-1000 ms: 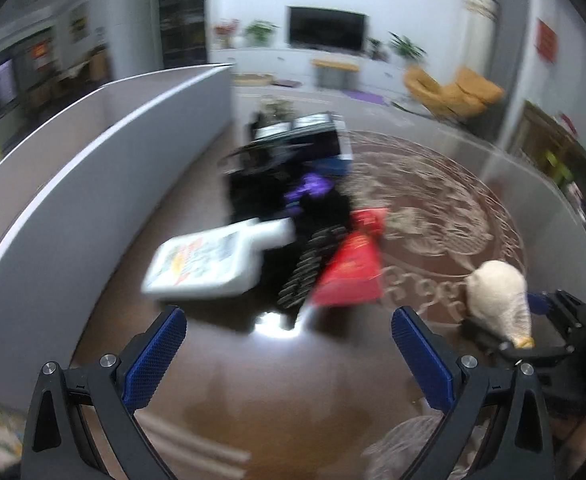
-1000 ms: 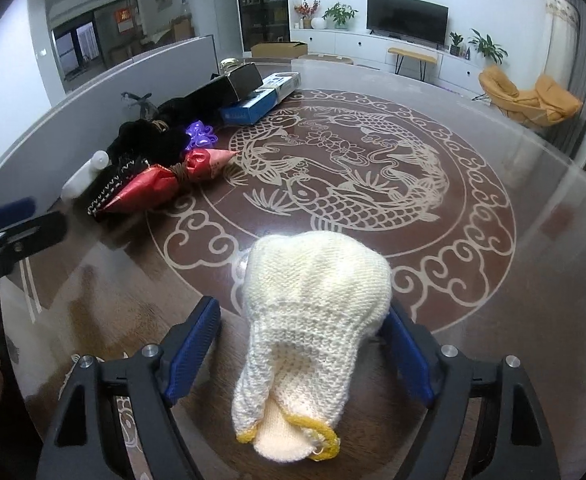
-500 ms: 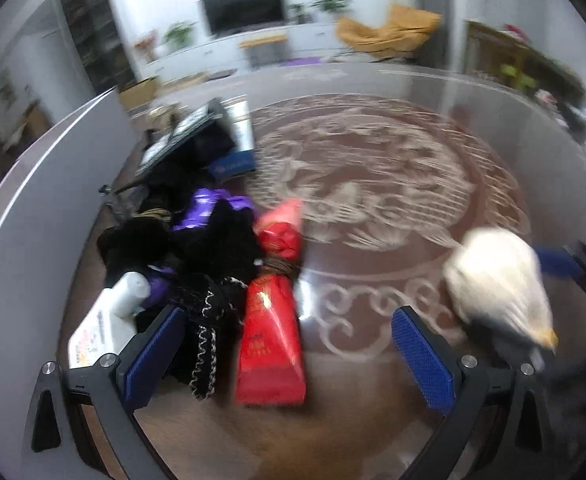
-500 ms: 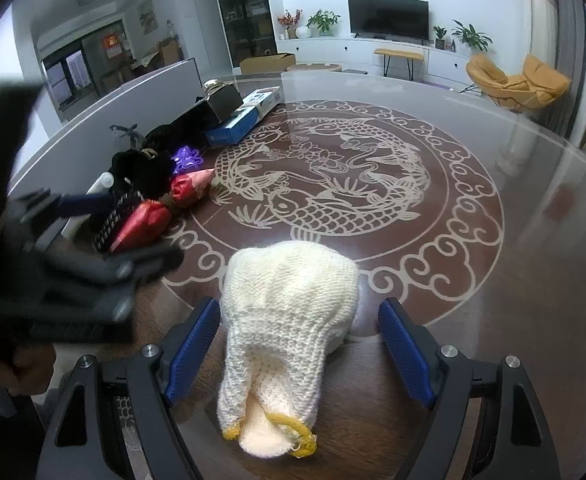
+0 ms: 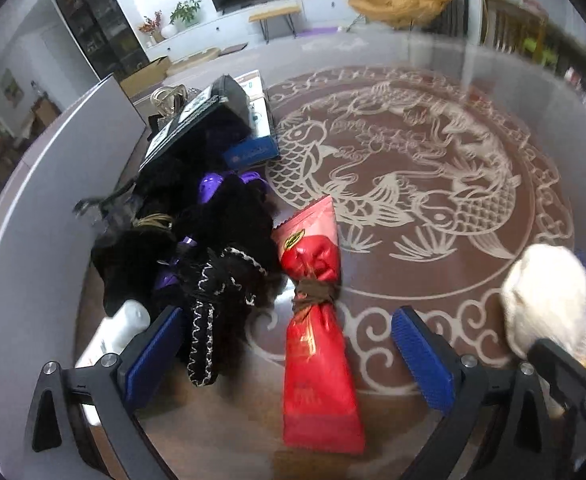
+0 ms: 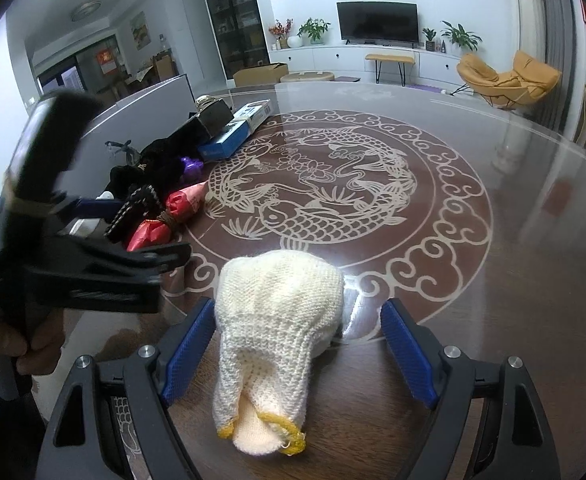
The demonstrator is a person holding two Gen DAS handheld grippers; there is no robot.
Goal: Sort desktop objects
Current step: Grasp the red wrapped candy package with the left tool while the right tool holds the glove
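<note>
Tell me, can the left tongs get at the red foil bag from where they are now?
Probably yes. The left tongs are open with the red foil bag lying lengthwise between the pads, nothing on top of it; the black knit piece crowds the left pad.

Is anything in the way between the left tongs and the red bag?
Nothing visible is. The left tongs are open, and the red bag lies on the table right between the blue pads. The black cloth with silver stitching sits just beside the left pad, close enough to get caught.
</note>
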